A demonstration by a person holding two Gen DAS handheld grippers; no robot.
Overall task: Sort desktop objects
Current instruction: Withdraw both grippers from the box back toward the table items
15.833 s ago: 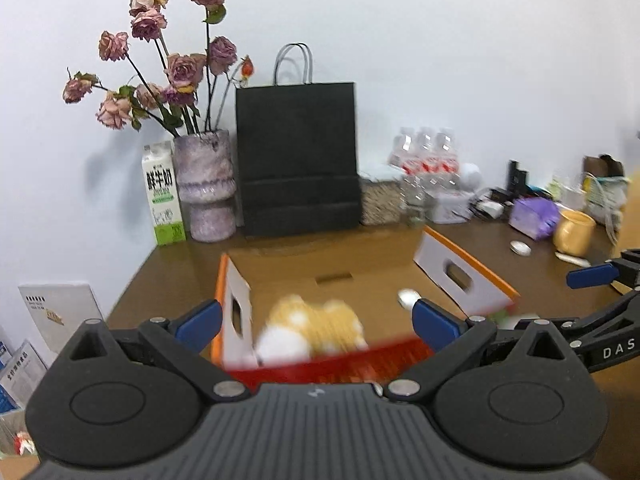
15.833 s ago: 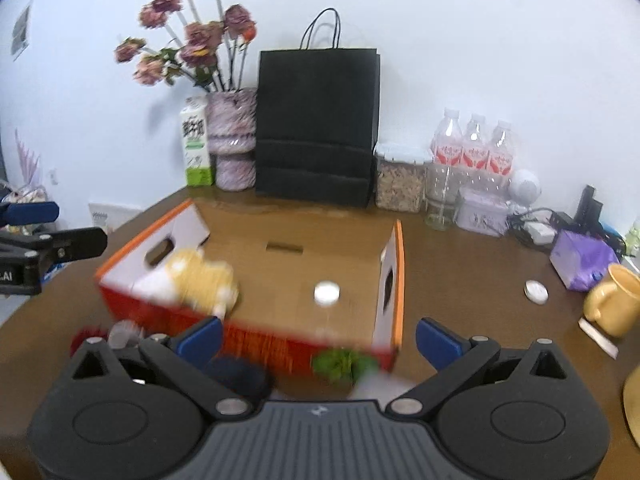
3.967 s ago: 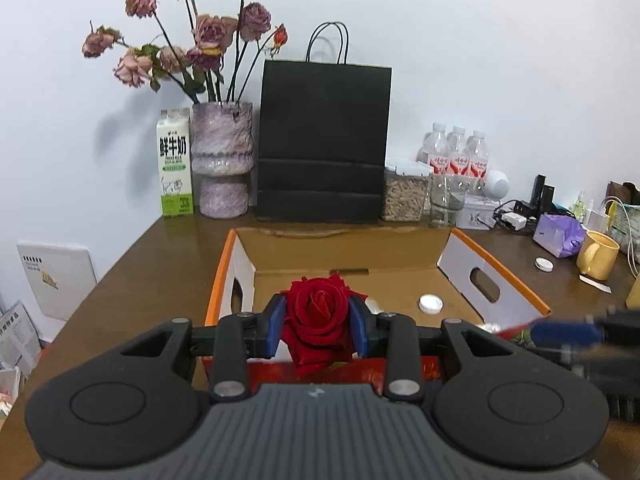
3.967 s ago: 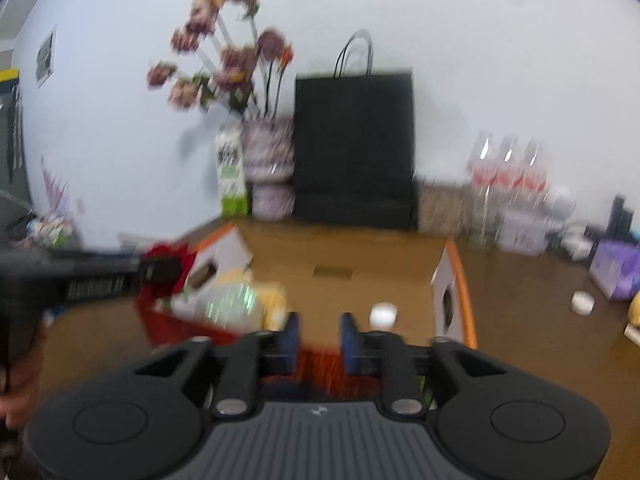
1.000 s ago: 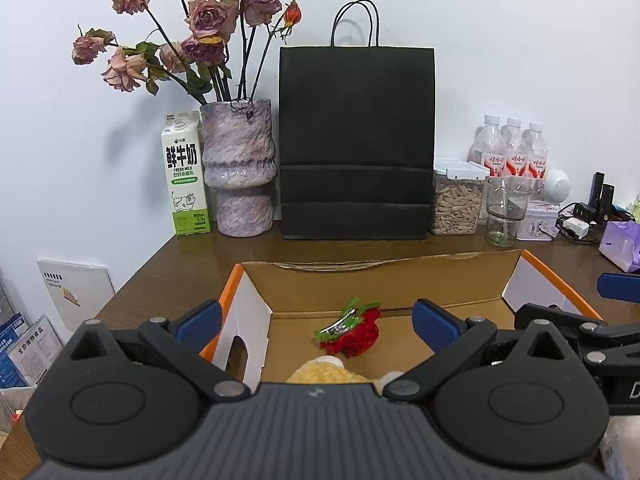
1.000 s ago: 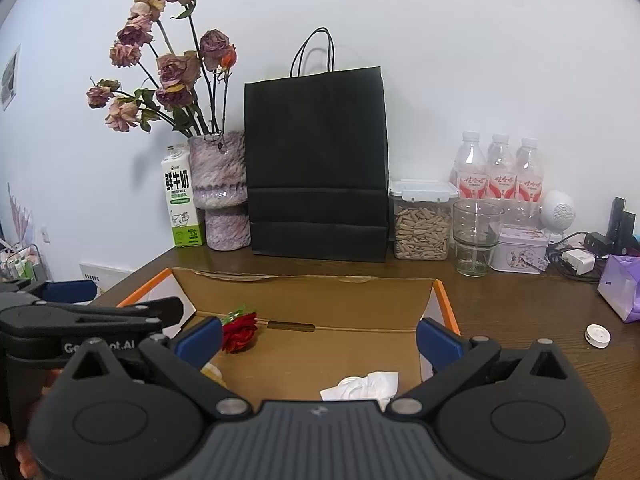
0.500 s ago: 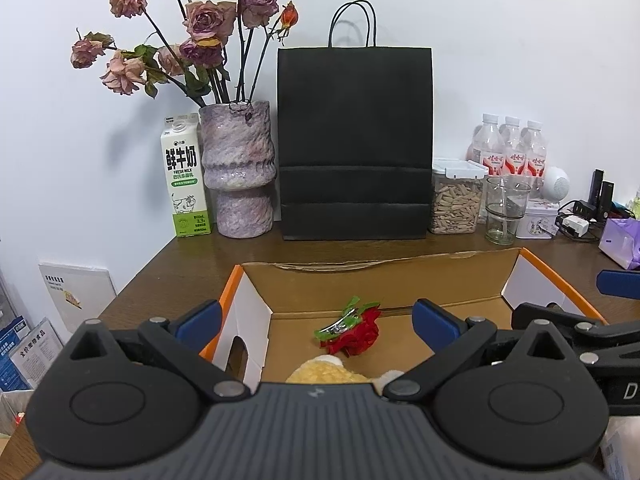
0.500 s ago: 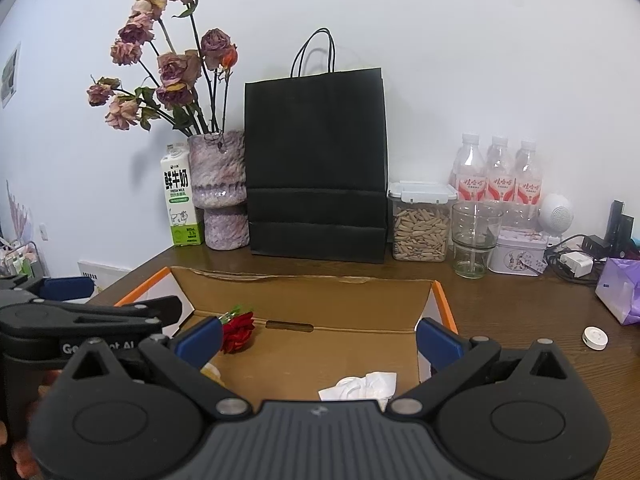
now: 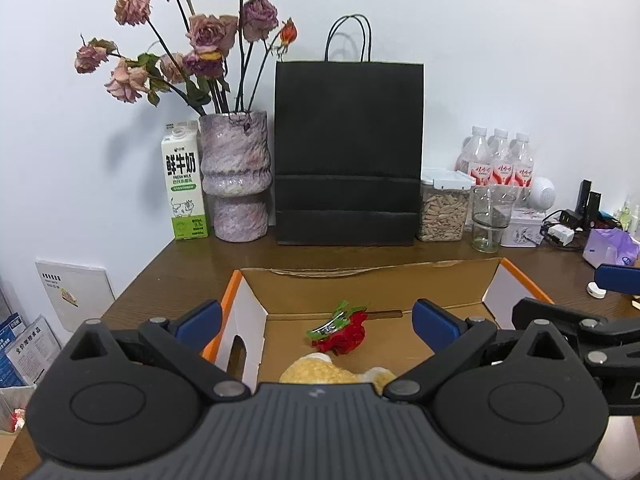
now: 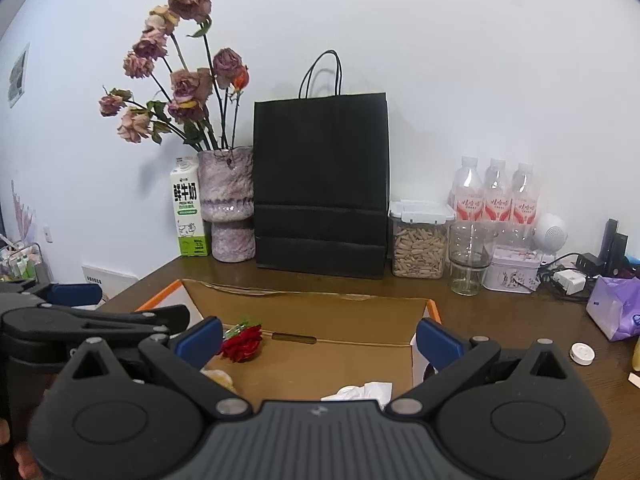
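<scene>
Both tongs spread wide, empty: left gripper, right gripper. Rose, plush, tissue inside box. Likely next: cap, right of box; approach low, straddle squarely before closing.

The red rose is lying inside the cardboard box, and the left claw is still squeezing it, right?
Not quite. The red rose is lying inside the cardboard box, but the left claw is not squeezing it. The left wrist view shows that claw wide open, with the rose lying loose on the box floor beyond its fingers.
</scene>
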